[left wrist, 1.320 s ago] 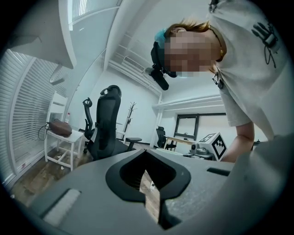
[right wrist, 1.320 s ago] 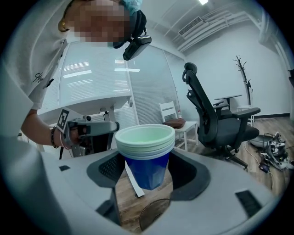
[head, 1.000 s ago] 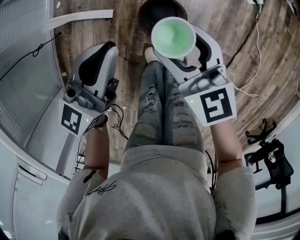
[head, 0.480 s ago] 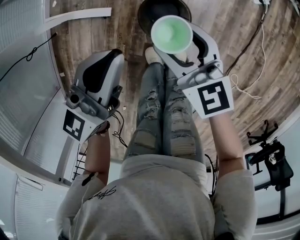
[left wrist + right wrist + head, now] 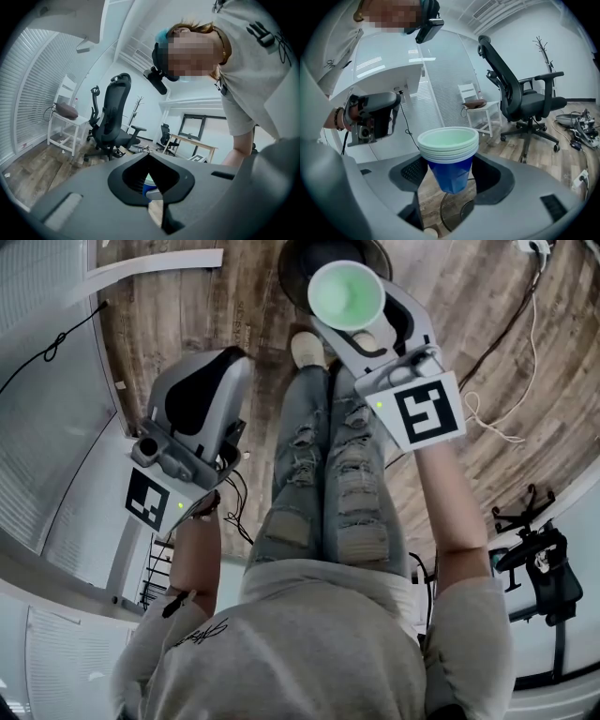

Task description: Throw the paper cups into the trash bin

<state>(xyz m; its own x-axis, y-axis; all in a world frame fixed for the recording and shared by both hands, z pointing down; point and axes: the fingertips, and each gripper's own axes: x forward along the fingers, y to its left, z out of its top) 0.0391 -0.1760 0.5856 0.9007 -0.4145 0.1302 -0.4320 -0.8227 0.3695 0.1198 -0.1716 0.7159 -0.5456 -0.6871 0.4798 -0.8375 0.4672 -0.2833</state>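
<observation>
A stack of blue paper cups (image 5: 345, 294) with pale green insides stands upright, and my right gripper (image 5: 361, 320) is shut on it. In the right gripper view the cups (image 5: 449, 154) sit between the two jaws of my right gripper (image 5: 450, 176), pinched at the lower body. The dark round trash bin (image 5: 302, 261) lies on the wooden floor just beyond and partly under the cups; its rim (image 5: 443, 206) shows below them. My left gripper (image 5: 228, 360) hangs at the left, shut and empty. In its own view my left gripper (image 5: 151, 157) has its jaw tips meeting.
The person's legs in ripped jeans (image 5: 328, 474) stand between the grippers. A white desk (image 5: 56, 427) runs along the left. Cables (image 5: 497, 418) lie on the floor at the right. A black office chair (image 5: 520, 98) and a small white table (image 5: 480, 110) stand farther off.
The right gripper with the cups has moved forward, closer over the bin. The left gripper has shifted slightly forward and stays shut.
</observation>
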